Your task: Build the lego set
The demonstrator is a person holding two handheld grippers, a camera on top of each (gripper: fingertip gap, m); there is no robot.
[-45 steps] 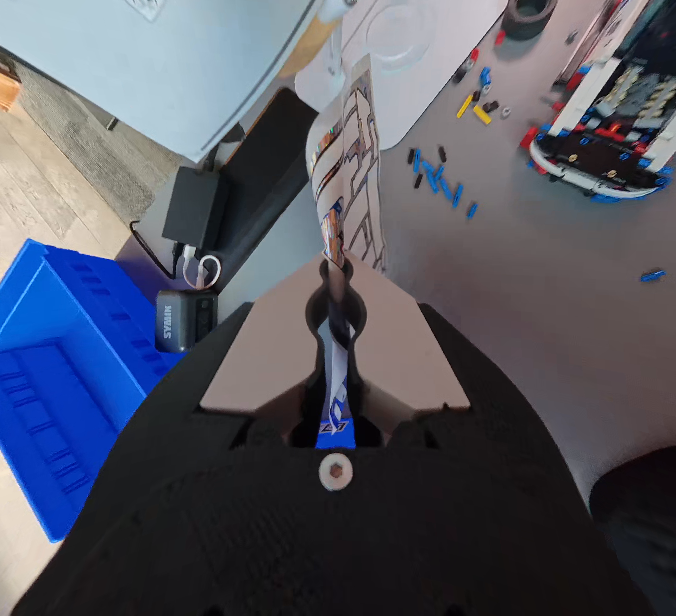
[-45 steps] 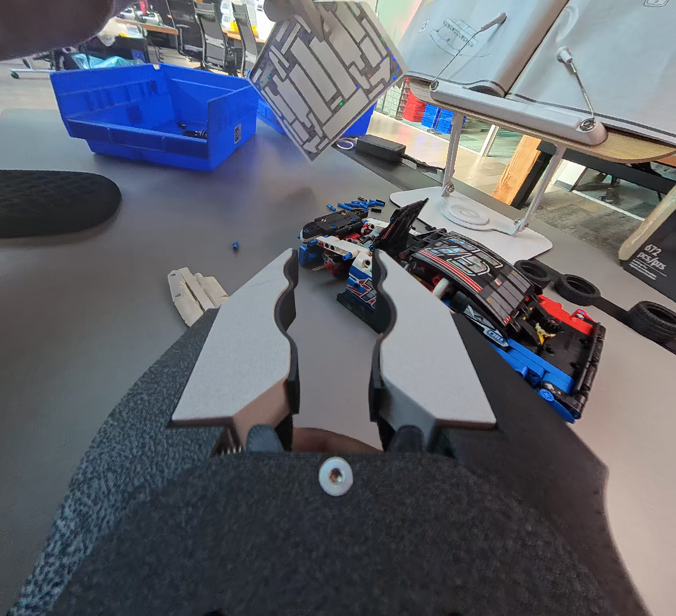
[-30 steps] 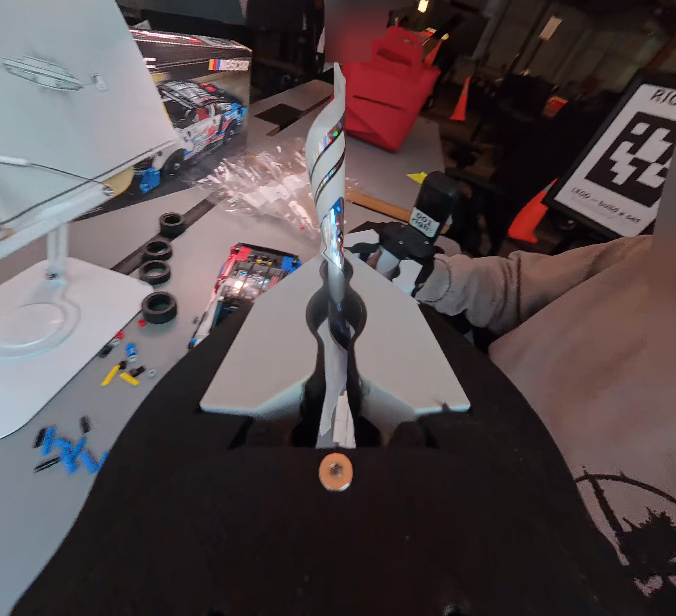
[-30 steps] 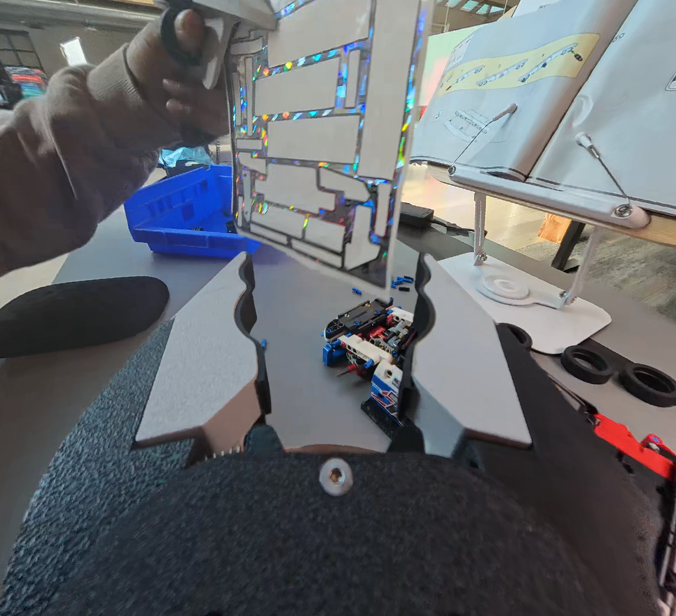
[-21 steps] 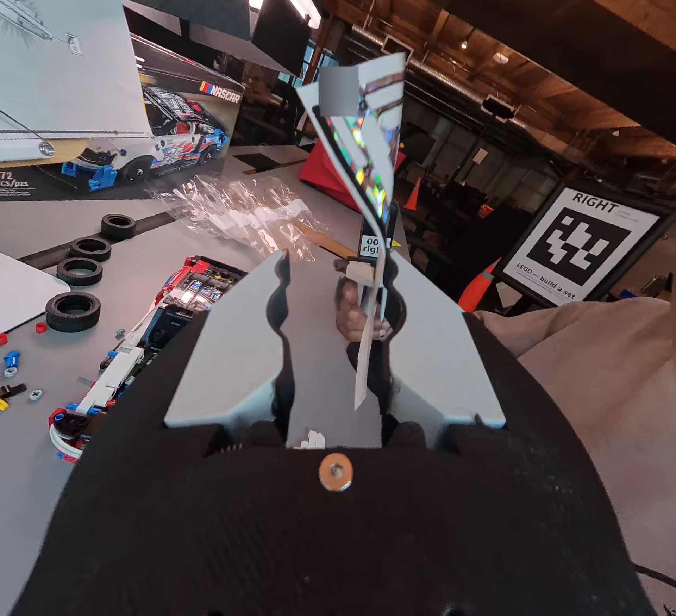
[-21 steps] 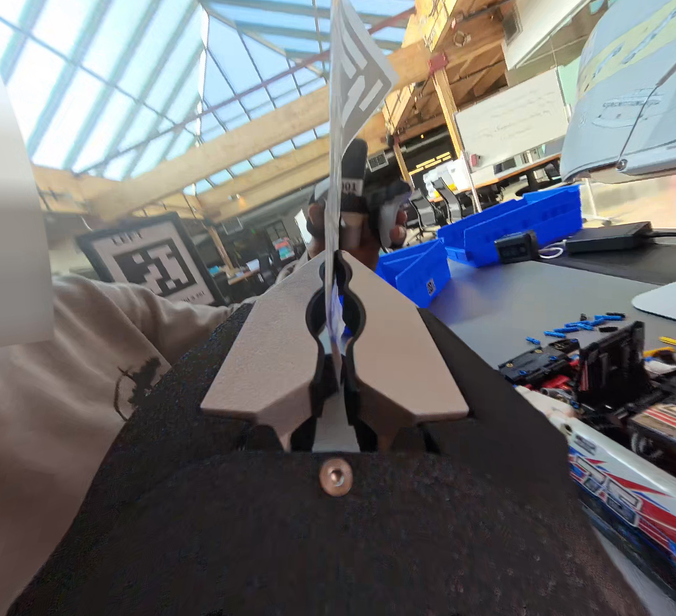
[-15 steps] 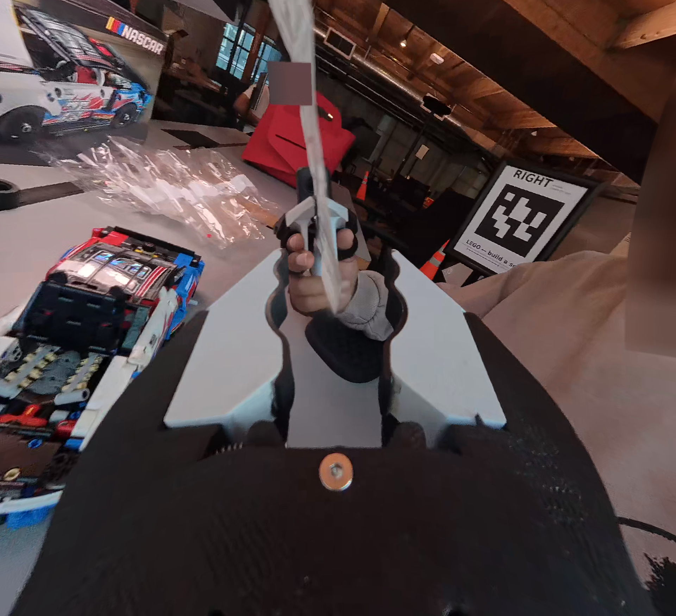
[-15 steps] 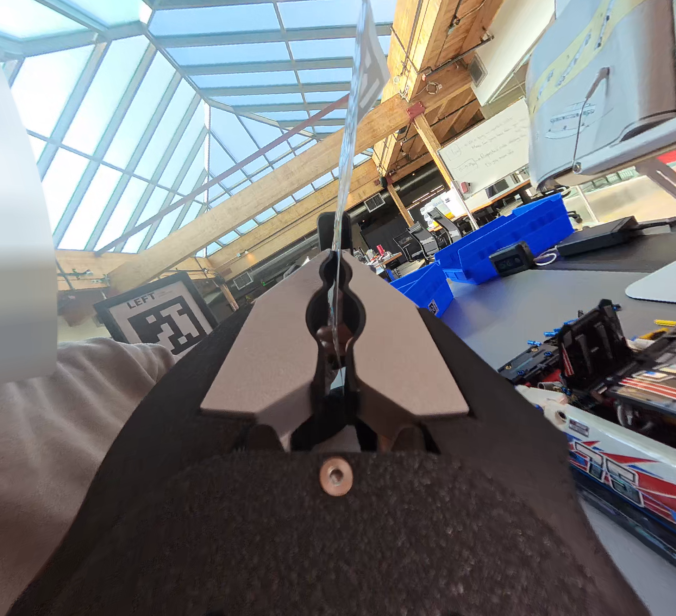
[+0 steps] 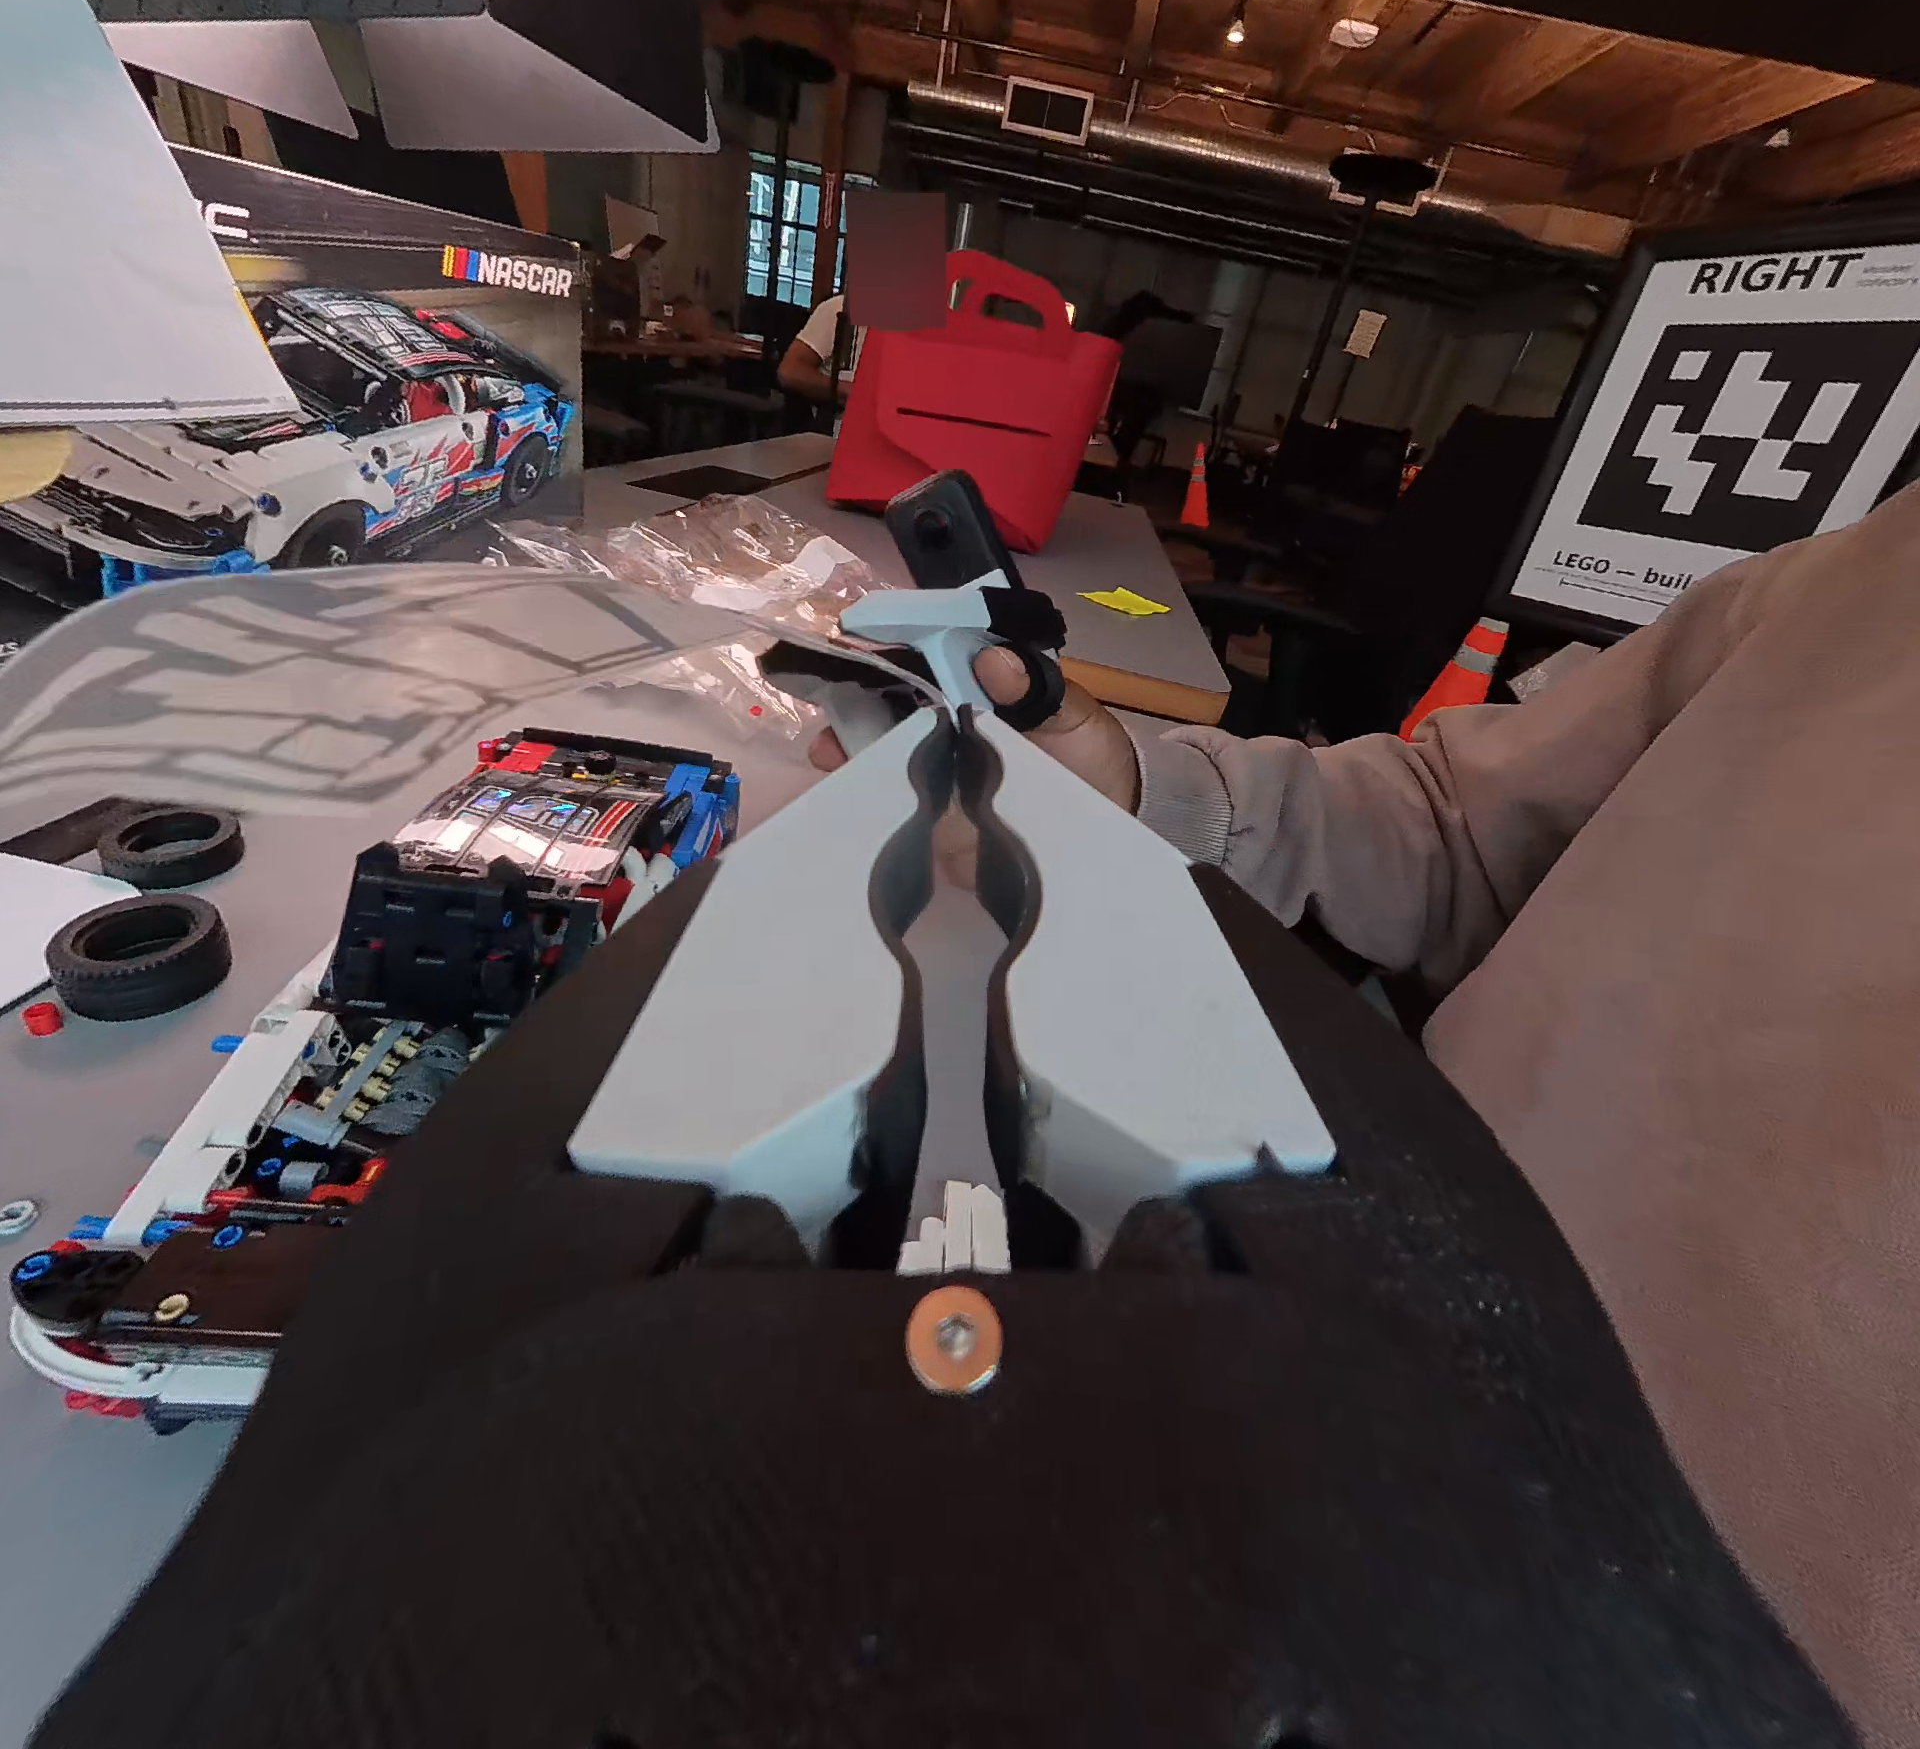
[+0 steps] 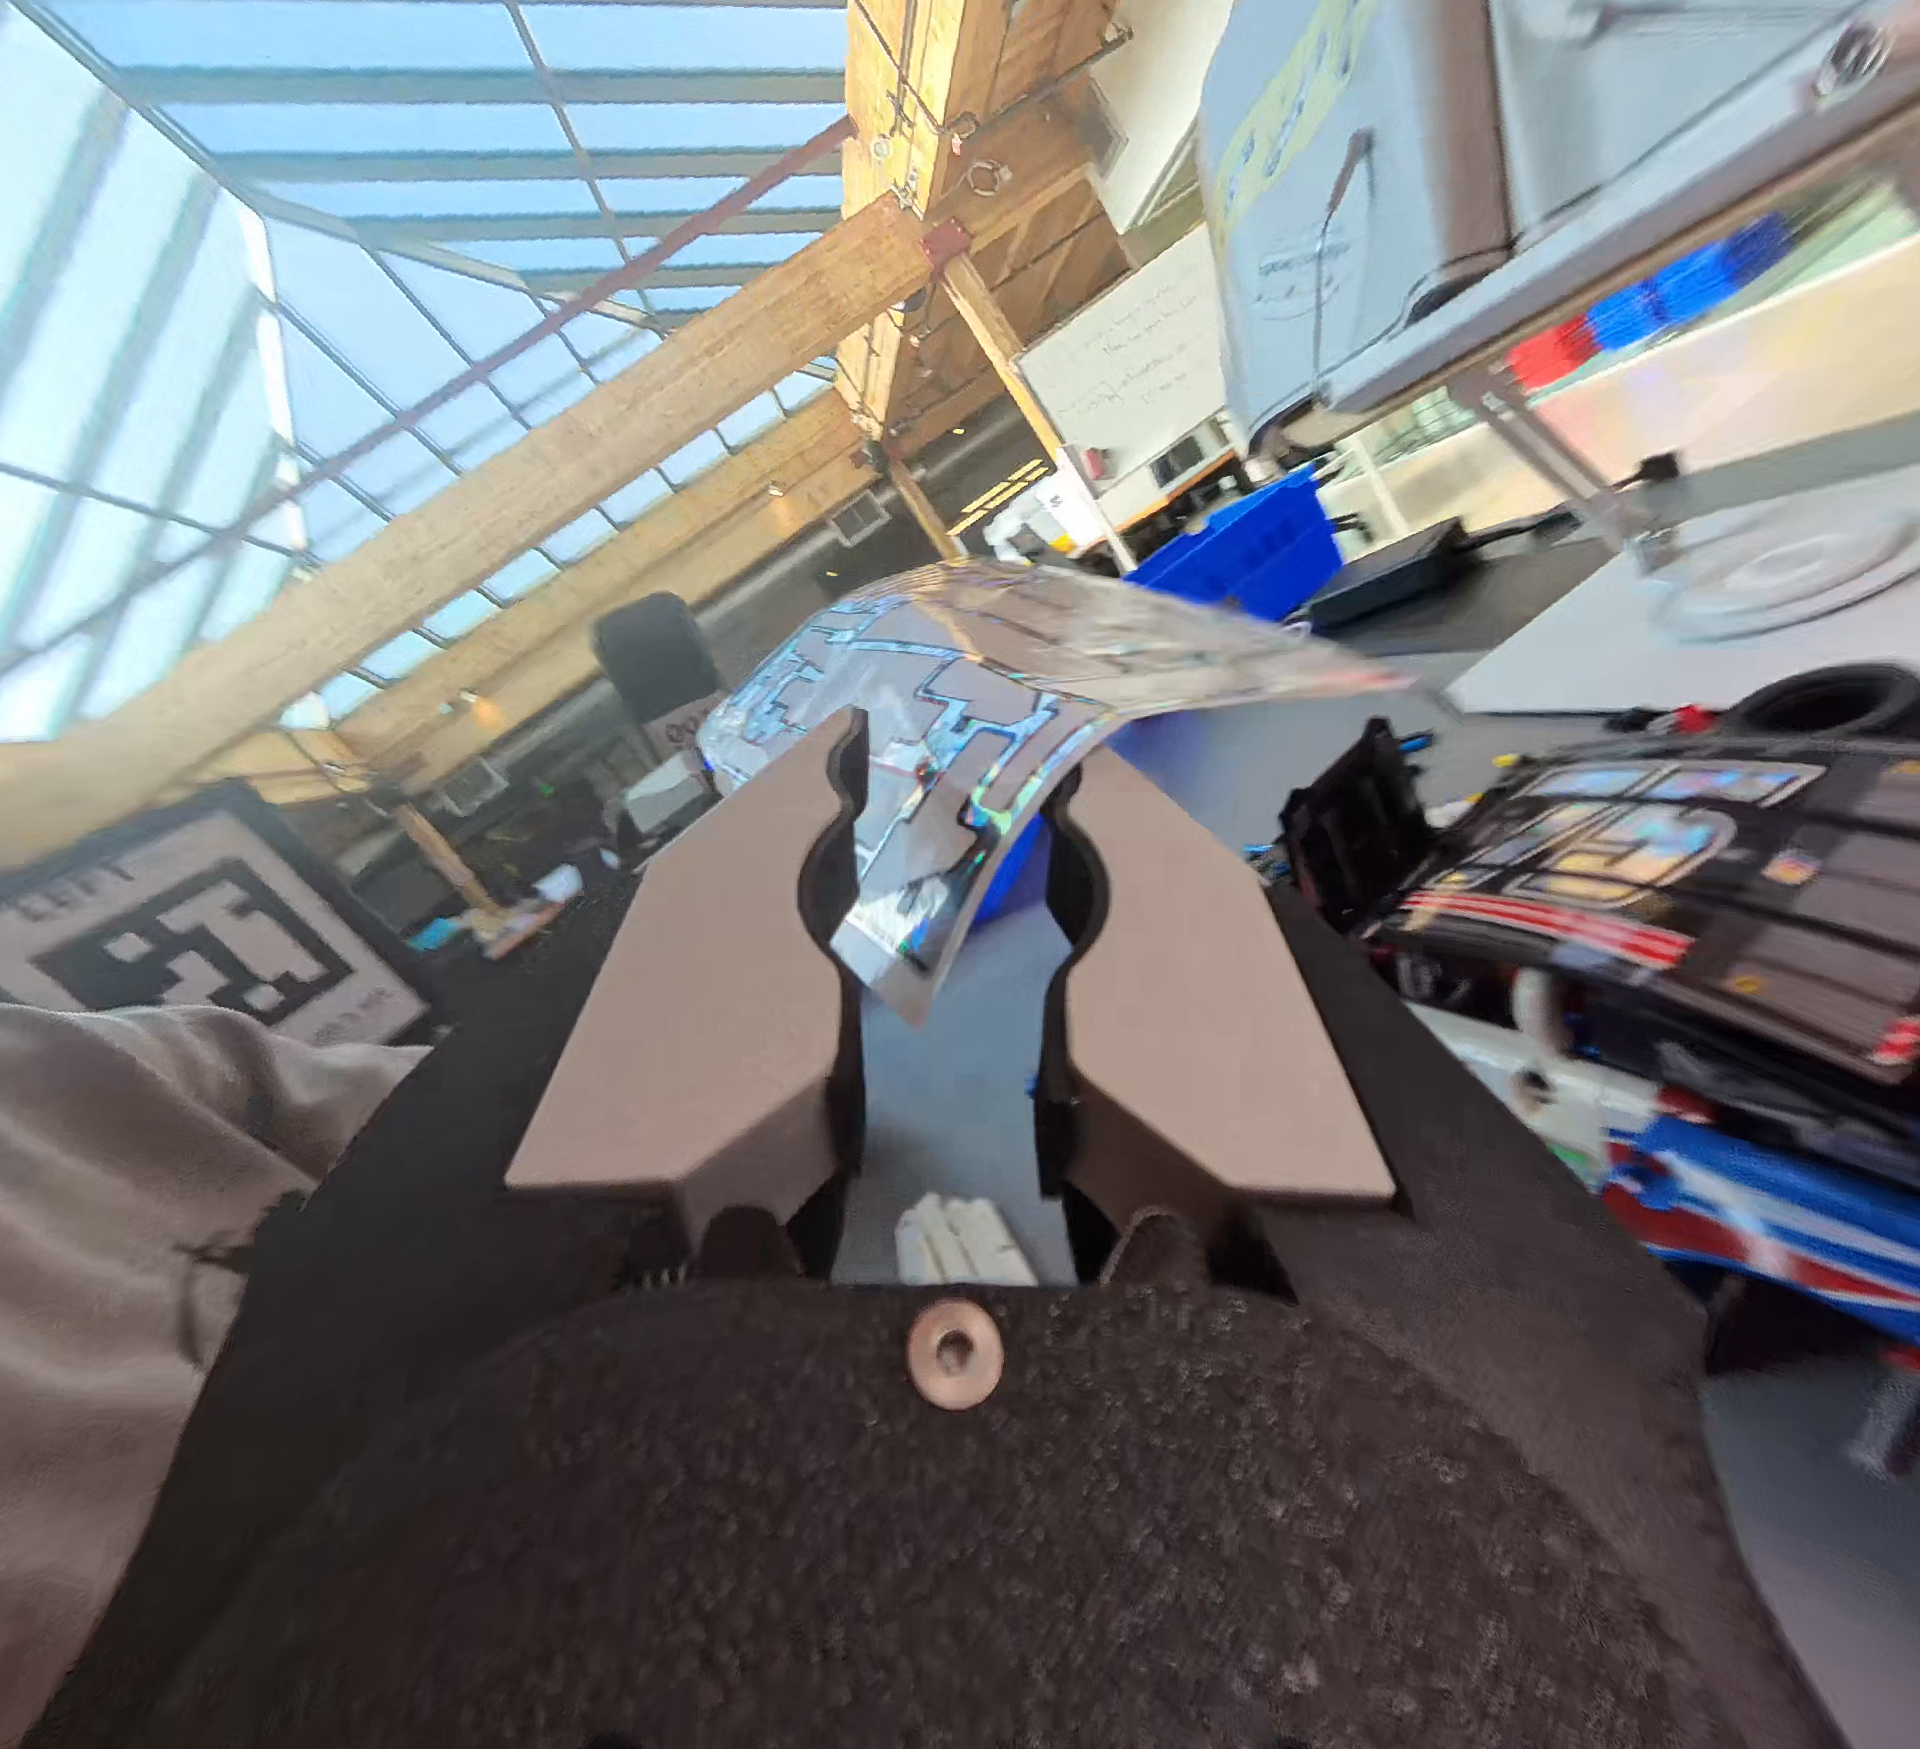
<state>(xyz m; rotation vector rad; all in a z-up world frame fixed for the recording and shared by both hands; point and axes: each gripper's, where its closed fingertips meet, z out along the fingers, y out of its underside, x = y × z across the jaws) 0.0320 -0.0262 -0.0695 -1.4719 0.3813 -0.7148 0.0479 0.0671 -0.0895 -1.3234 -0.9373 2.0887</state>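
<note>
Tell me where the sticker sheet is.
The sticker sheet hangs in the air, between the open right hand-held gripper fingers, above the lego car.

A red bag (image 9: 966,411) with a handle stands on a far table. Just past it is an orange cone (image 9: 1195,486), and another orange cone (image 9: 1455,676) sits lower down (near the sleeve). A framed sign (image 9: 1725,432) with black and white blocks leans at the side. A yellow note (image 9: 1122,599) lies on a grey table (image 9: 1143,650). Blue bins (image 10: 1236,546) stand under a glass roof (image 10: 416,141) with big wooden beams (image 10: 582,473).
</note>
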